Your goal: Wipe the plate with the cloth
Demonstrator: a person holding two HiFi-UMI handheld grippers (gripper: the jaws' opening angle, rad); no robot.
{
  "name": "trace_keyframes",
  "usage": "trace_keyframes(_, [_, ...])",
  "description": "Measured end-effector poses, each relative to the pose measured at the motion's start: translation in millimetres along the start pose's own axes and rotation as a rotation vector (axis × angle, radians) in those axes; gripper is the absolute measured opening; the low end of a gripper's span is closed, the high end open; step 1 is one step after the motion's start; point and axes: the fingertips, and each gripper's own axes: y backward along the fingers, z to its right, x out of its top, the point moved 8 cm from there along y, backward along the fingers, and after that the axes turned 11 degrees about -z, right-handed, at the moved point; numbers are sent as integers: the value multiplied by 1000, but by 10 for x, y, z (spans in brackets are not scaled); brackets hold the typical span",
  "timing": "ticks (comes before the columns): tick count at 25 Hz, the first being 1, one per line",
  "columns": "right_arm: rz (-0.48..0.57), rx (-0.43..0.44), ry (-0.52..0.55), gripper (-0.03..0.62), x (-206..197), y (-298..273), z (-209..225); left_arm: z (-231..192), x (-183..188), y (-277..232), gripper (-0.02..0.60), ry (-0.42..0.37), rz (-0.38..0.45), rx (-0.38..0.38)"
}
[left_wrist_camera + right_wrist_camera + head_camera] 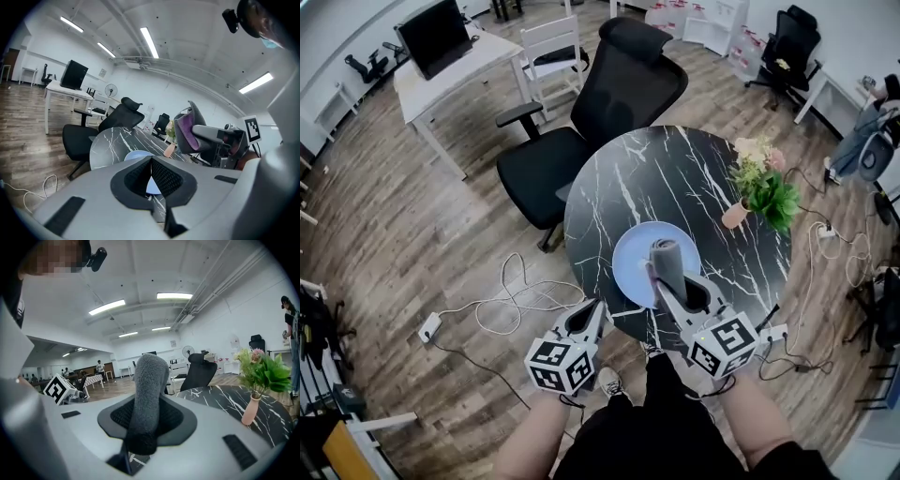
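Note:
A pale blue plate (pixel 639 265) lies near the front edge of the round black marble table (pixel 675 178). My right gripper (pixel 663 277) is shut on a folded grey cloth (pixel 668 265), which hangs over the plate's right half; in the right gripper view the cloth (pixel 146 394) stands upright between the jaws. My left gripper (pixel 598 306) is shut and empty, just off the table's front-left edge. In the left gripper view the plate (pixel 138 155) shows past the closed jaws, and the cloth (pixel 190 129) with the right gripper at the right.
A vase of flowers (pixel 761 187) stands at the table's right side. A black office chair (pixel 586 122) is pushed up behind the table. White cables and a power strip (pixel 431 325) lie on the wooden floor at the left. A white desk (pixel 450 70) stands further back.

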Motion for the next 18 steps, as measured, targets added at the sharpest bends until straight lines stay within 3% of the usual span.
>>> trace_keyframes(6, [-58,44,-21,118,-111,-331,300,-141,-21,-401,20,100,-62,24])
trace_keyframes(11, [-97,68,-34,118,-173,-522,490,-236,-77,-717,23,140,-125,49])
trace_keyframes(18, [-176,94,-41,118,-353,-762,673,-447,-295,-1171,123,254,-247,74])
